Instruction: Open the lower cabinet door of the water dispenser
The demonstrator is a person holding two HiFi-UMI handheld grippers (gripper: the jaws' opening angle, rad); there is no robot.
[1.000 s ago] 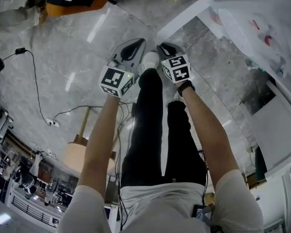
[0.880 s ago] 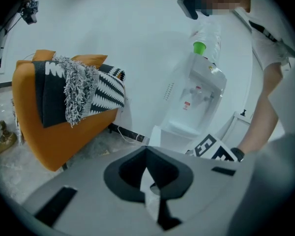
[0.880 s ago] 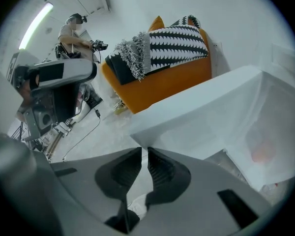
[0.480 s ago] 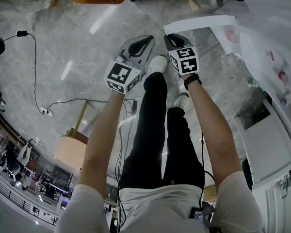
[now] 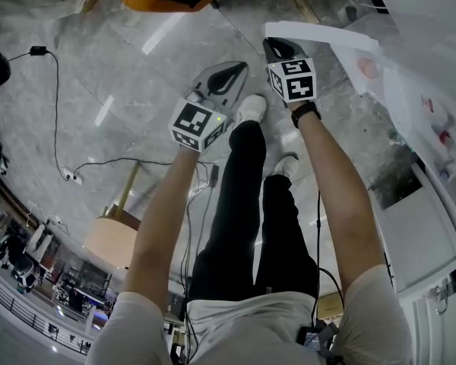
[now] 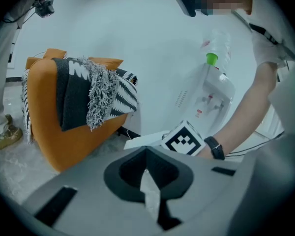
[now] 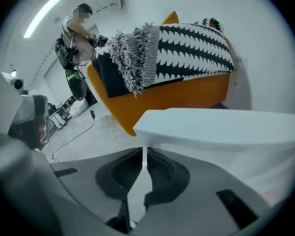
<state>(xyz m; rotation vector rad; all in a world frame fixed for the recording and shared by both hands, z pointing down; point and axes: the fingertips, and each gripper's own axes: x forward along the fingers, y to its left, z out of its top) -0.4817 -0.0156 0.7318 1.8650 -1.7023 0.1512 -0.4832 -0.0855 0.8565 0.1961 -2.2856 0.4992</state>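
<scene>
- The cabinet door [image 5: 319,35] stands swung out from the water dispenser [image 6: 216,90]. Its long top edge runs roughly level from the fingertips of the right gripper [image 7: 143,149] off to their right, back toward the dispenser body. Its free corner points out at the orange armchair [image 7: 177,97] ahead of those fingers.
- Seen along the right fingers, the door sits right at their tips and stretches away beyond them. Its free corner lies just above the tips and a touch to their left.
- The door is a plain white slab, smooth and flat, thick along its edge, with a square corner.
- The right gripper's fingers are almost together and have just closed a little more. Only a thin slit is left, and a narrow white strip running down from the door's corner fills it, so they look pinched on the door's edge.
- The left gripper [image 6: 146,148] has its fingers drawn together too, with nothing between them but a sliver of grey floor [image 5: 99,67] showing through the gap. It touches nothing and hangs just left of the right gripper, with the door beyond its tips and to their right.
- Past both sets of fingers, the armchair carries a black-and-white throw [image 7: 187,43] with a grey fringe.
</scene>
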